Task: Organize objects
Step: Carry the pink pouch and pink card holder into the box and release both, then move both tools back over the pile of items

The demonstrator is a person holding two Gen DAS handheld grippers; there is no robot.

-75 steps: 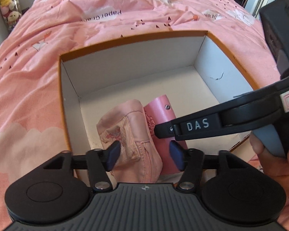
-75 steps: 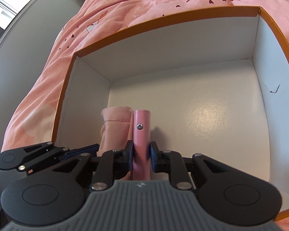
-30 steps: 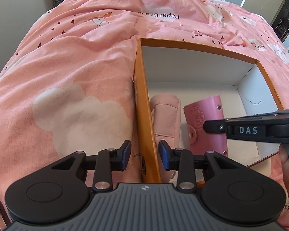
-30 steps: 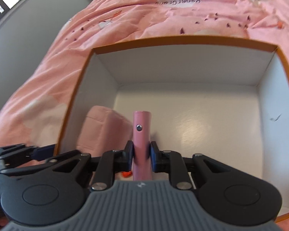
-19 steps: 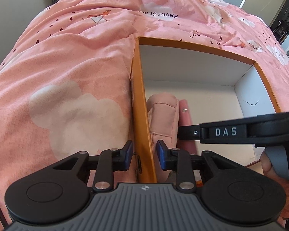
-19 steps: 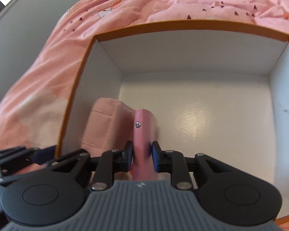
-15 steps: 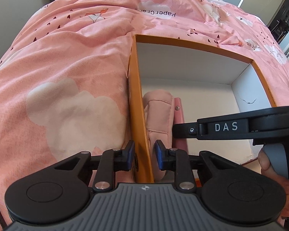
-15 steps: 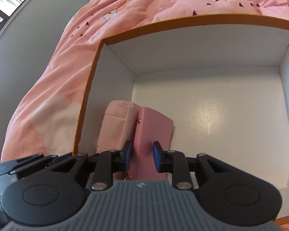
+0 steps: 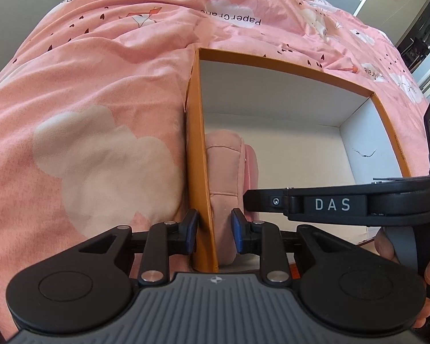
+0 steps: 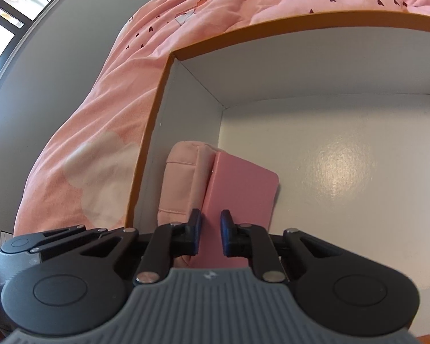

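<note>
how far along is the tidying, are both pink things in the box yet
Mostly done. The soft pink pouch stands against the left wall of the orange box, and the pink card holder leans on it, both on the box floor. In hand: the right gripper straddles the card holder, jaws apparently just parted; the left gripper straddles the box wall, open. Left: pulling both grippers away.

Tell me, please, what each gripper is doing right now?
Left gripper: open, fingers straddling the orange box wall and the pink pouch.
Right gripper: open, fingers loosely around the pink card holder, which rests in the box.
</note>
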